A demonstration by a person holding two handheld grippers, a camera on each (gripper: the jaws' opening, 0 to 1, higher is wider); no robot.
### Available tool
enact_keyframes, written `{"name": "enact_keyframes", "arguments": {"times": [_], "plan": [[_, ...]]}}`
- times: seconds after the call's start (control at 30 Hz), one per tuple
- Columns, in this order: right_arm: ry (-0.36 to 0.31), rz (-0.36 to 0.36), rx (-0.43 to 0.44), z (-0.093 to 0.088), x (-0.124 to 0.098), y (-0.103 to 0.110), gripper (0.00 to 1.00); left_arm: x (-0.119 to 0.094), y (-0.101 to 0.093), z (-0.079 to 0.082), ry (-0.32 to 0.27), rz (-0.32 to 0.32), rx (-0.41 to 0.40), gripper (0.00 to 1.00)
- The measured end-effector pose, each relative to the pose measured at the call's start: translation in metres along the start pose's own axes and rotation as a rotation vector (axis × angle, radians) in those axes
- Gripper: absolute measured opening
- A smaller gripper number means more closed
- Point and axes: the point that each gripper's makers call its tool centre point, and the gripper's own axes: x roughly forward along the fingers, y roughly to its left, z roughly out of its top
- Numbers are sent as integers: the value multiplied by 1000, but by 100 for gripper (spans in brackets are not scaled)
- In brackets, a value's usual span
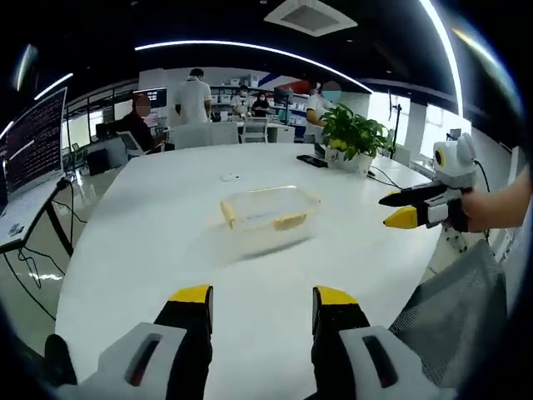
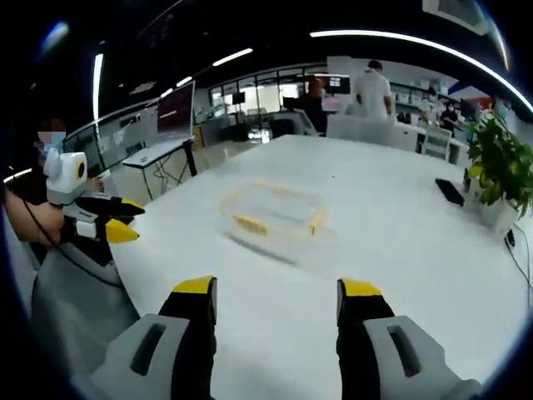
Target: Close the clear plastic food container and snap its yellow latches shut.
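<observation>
— Where is the clear plastic food container [image 1: 268,215]?

— On the white counter [image 1: 166,250], out at twelve o'clock from the left tool [image 1: 262,302], well apart from its tips. Its yellow latches [image 1: 291,222] show on the near side and at the left end. In the right gripper view the container [image 2: 272,218] again lies at about twelve o'clock, blurred, so I cannot tell whether the lid is seated.

— And the tools?

— The left tool is released, jaws spread, nothing between them. The right tool [image 2: 279,300] is the same: parted and empty. In the left gripper view the right tool [image 1: 401,210] comes in at three o'clock, held off the container.

— Anything else?

— A potted plant [image 1: 353,136] at one o'clock on the counter.
</observation>
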Motion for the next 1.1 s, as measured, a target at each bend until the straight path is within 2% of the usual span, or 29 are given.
{"name": "enact_keyframes", "arguments": {"times": [0.17,0.23,0.33,0.47,0.53,0.7,0.9,1.1], "plan": [[-29,-21,6,-3,-12,5,55,-12,-7,1,-24,9,-22,42],[-30,-23,5,-6,-17,8,55,-14,-10,7,-42,13,-13,42],[-23,-23,-13,-6,-21,13,54,-21,-15,13,-73,18,-45,42],[-74,-42,-52,2,-27,15,52,-26,-19,13,-96,34,0,41],[-83,-44,-99,2,-27,17,51,-27,-18,16,-113,30,-14,41],[-90,-25,-116,3,-27,22,52,-28,-12,14,-115,57,-29,42],[-83,-15,-96,1,-26,22,52,-28,-11,15,-122,70,-20,42],[-89,-5,-89,2,-26,24,54,-31,-8,18,-144,73,-61,43]]}}
